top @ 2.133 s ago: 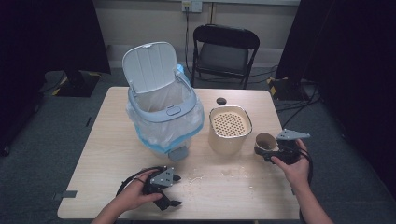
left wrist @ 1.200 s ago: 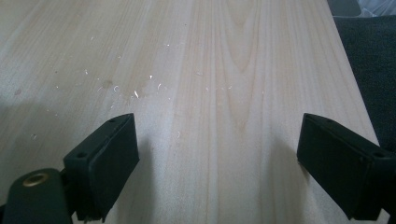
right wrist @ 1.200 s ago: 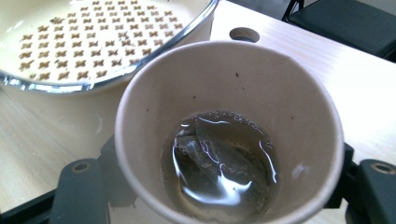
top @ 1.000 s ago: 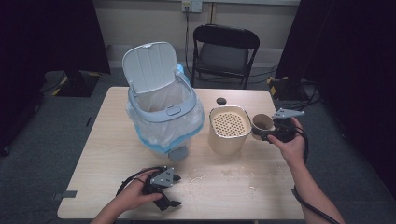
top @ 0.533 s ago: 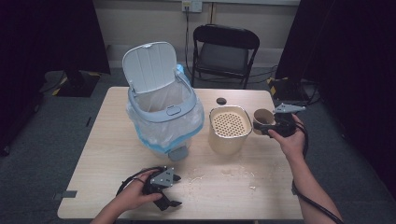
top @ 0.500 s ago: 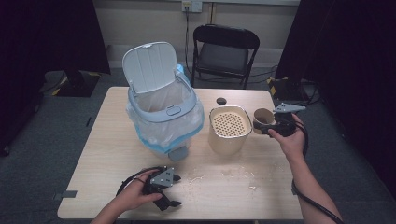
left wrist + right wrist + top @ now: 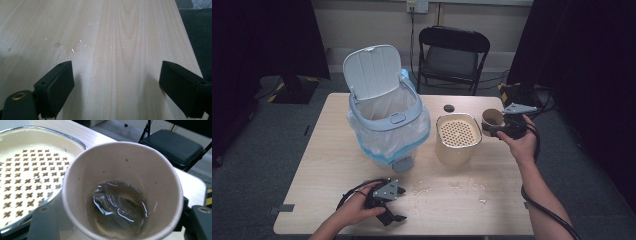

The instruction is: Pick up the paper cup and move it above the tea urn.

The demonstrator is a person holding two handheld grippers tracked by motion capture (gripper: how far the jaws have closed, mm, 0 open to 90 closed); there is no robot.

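My right gripper [image 7: 496, 128] is shut on a brown paper cup [image 7: 491, 120], held above the table at the right rim of the cream strainer pot [image 7: 457, 138]. In the right gripper view the cup [image 7: 120, 187] tilts toward the camera with a wet tea bag [image 7: 117, 206] and a little liquid in its bottom, and the pot's perforated insert [image 7: 27, 175] lies just left of it. My left gripper [image 7: 393, 206] rests open on the table near the front edge; its two black jaws stand wide apart over bare wood [image 7: 117, 75].
A pale blue bin [image 7: 387, 122] with a plastic liner and raised lid stands left of the pot. A small black cap [image 7: 449, 108] lies behind the pot. Crumbs [image 7: 462, 187] dot the table front. A black folding chair [image 7: 451, 55] stands beyond the far edge.
My right hand has carried the cup up and toward the far side, closer to the pot's rim. The left hand and gripper have stayed put.
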